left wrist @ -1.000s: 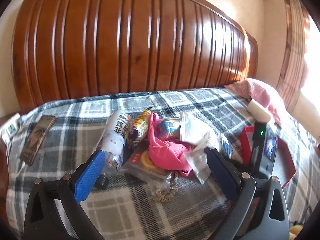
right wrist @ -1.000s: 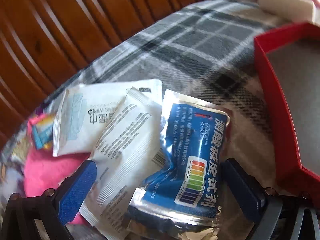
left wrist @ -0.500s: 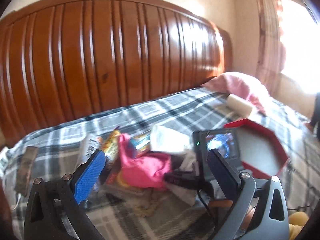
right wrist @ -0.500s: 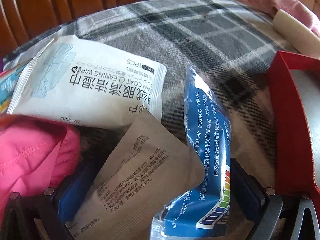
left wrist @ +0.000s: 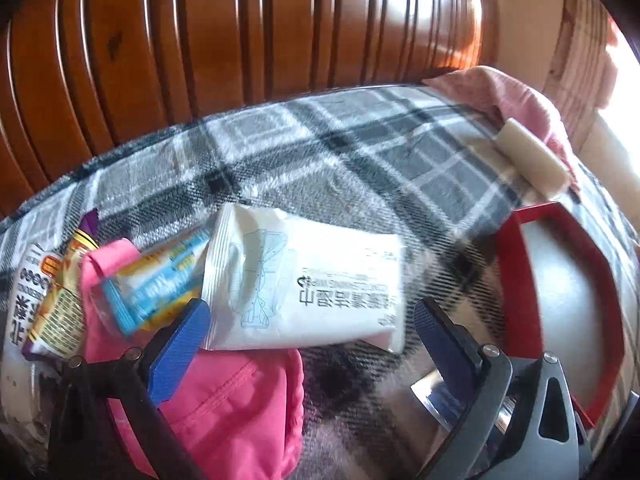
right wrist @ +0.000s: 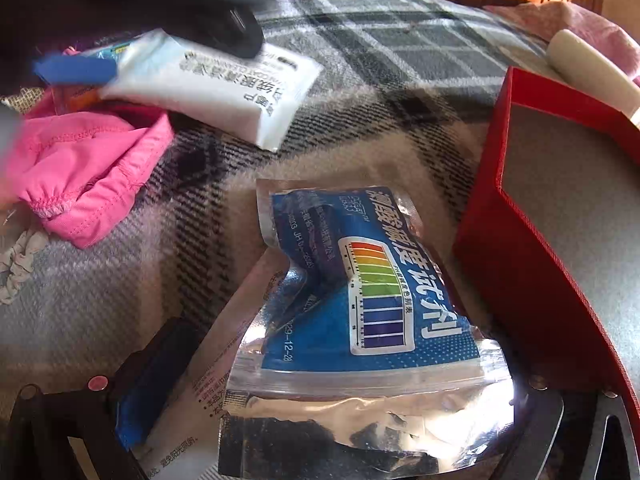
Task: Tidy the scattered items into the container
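The bed carries a grey plaid blanket. Directly on it lie a red container at the right, a pink garment, a white wipes packet partly resting on that garment, a cream block and a pink cloth near the headboard

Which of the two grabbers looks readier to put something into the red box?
The right gripper: it already grips the blue packet beside the red box. The left gripper is open around the white packet.
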Tool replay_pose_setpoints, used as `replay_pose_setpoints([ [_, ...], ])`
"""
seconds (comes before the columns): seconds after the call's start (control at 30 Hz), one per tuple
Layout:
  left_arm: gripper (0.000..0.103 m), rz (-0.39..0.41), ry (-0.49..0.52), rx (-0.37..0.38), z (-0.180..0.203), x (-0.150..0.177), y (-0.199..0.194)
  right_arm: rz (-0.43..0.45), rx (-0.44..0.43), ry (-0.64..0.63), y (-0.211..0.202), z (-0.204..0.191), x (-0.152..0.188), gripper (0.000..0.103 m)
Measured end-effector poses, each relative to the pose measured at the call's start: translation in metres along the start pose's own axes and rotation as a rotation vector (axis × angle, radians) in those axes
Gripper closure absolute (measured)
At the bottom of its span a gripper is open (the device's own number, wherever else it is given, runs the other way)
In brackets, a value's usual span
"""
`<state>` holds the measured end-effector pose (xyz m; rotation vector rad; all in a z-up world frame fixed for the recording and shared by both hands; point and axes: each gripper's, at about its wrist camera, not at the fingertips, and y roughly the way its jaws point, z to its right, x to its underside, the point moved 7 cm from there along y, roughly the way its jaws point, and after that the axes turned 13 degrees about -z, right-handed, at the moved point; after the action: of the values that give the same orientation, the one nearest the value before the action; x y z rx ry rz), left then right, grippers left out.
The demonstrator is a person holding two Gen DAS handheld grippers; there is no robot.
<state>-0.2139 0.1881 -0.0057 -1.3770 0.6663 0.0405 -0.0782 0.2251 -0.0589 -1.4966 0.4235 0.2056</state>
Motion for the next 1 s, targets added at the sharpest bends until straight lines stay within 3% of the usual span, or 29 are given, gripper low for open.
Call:
replay_pose_setpoints([
  [0.2, 0.000, 0.025, 0.075, -0.056, 0.024, -0.016, 0.034, 0.007, 0.004, -0.004, -0.001, -0.001, -0.001, 0.000],
  [0.53, 0.001, 0.036, 0.128, -0.102, 0.034, -0.021, 0.039, 0.006, 0.009, -0.010, 0.000, 0.000, 0.000, 0.000],
  [0.63, 0.023, 0.066, 0.148, -0.139, 0.044, -0.018, 0.031, 0.003, -0.005, -0.020, -0.006, -0.001, 0.002, 0.013],
  [0.7, 0.051, 0.089, 0.229, -0.194, 0.059, -0.013, 0.025, 0.003, -0.021, -0.024, -0.008, 0.001, 0.003, 0.016],
  [0.77, 0.069, 0.103, 0.321, -0.246, 0.077, -0.006, 0.022, 0.005, -0.028, -0.025, -0.009, 0.002, 0.004, 0.018],
  [0.83, 0.079, 0.102, 0.347, -0.270, 0.085, -0.002, 0.020, 0.020, -0.025, -0.015, -0.011, 0.003, 0.003, 0.031],
  [0.87, 0.083, 0.098, 0.339, -0.263, 0.085, -0.002, 0.019, 0.020, -0.032, -0.005, -0.012, 0.004, 0.002, 0.031],
  [0.93, 0.100, 0.077, 0.286, -0.219, 0.080, -0.005, 0.013, 0.019, -0.045, -0.002, -0.012, 0.007, 0.001, 0.033],
  [1.0, 0.103, 0.061, 0.232, -0.191, 0.071, -0.011, 0.005, 0.020, -0.059, 0.010, -0.013, 0.009, 0.000, 0.035],
])
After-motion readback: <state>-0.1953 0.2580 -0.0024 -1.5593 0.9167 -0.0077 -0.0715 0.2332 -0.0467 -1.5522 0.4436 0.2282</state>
